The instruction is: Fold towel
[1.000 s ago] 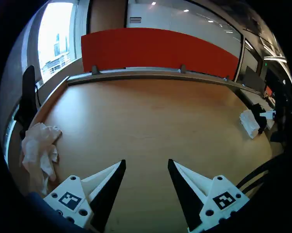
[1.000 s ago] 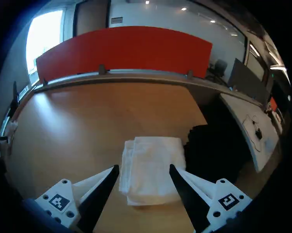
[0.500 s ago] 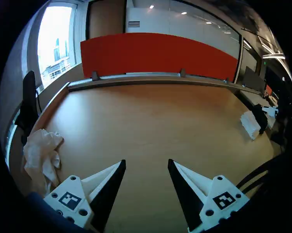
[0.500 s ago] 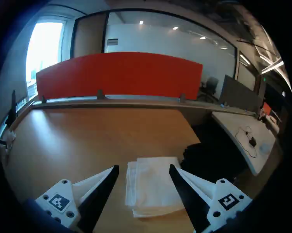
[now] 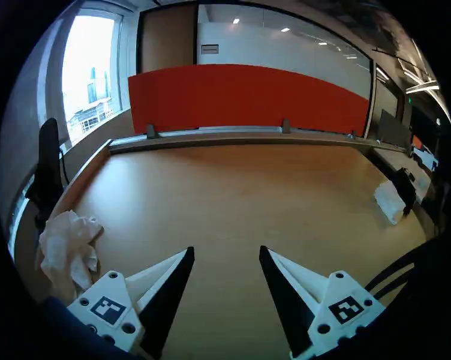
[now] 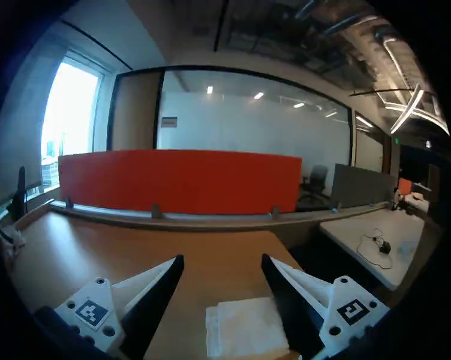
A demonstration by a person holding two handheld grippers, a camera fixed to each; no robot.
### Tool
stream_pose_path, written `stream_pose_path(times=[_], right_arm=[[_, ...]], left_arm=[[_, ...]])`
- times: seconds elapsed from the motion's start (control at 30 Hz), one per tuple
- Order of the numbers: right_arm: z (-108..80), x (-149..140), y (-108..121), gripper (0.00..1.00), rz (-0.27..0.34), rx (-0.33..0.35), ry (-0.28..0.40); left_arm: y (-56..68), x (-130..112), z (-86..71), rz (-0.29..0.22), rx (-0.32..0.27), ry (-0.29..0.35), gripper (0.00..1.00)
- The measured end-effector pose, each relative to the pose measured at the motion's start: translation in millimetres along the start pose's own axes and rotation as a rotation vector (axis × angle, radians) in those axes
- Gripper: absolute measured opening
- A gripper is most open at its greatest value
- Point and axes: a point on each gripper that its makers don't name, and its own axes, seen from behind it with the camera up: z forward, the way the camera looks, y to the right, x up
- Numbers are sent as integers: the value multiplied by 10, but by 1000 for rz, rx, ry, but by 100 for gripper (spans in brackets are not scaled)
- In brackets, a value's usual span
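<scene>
1. The left gripper [image 5: 225, 251] has its two fingers spread wide with nothing between them. In its view, only bare wooden desk [image 5: 237, 192] shows in the gap.
2. In the left gripper view, the folded towel [image 5: 388, 203] lies far off to the right, close to the desk's right edge and well apart from this gripper. A dark object sits just beside it, but it is too small to make out.
3. A crumpled white cloth [image 5: 69, 249] lies at the desk's left edge, just beside the left finger's base. A black chair [image 5: 45, 174] stands behind it.
4. A red partition [image 5: 249, 90] runs along the far side of the desk, and a bright window [image 5: 90, 78] is on the left.
5. The right gripper [image 6: 221, 259] is also spread wide and holds nothing.
6. In the right gripper view, the folded towel [image 6: 246, 327] lies flat on the wooden desk [image 6: 105, 252], low between the two fingers and nearer the right one. That finger hides the towel's upper right corner. Neither finger presses on the towel.
7. This view looks level across the room. Behind the desk stands the red partition [image 6: 177, 180], with the window [image 6: 66, 120] at the left. A white desk [image 6: 375, 240] with a cable [image 6: 375, 243] on it stands to the right.
</scene>
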Motion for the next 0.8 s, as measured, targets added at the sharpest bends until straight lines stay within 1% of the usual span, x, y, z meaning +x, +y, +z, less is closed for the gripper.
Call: stream_pose_path(times=[0.1, 0.27, 0.37, 0.67, 0.8], right_arm=[[-22, 83, -41, 100, -2, 6, 35], [-37, 129, -99, 100, -10, 11, 45], [-47, 147, -144, 100, -11, 17, 48], [-74, 231, -328, 100, -19, 32, 51], [-87, 301, -452, 100, -19, 44, 55]], left_arm=[[-29, 62, 2, -6, 9, 23, 80], [-88, 211, -2, -16, 26, 78, 80], [-127, 338, -12, -25, 37, 121, 80], [-259, 862, -109, -38, 77, 285, 79], [-343, 1056, -152, -64, 94, 340, 80]])
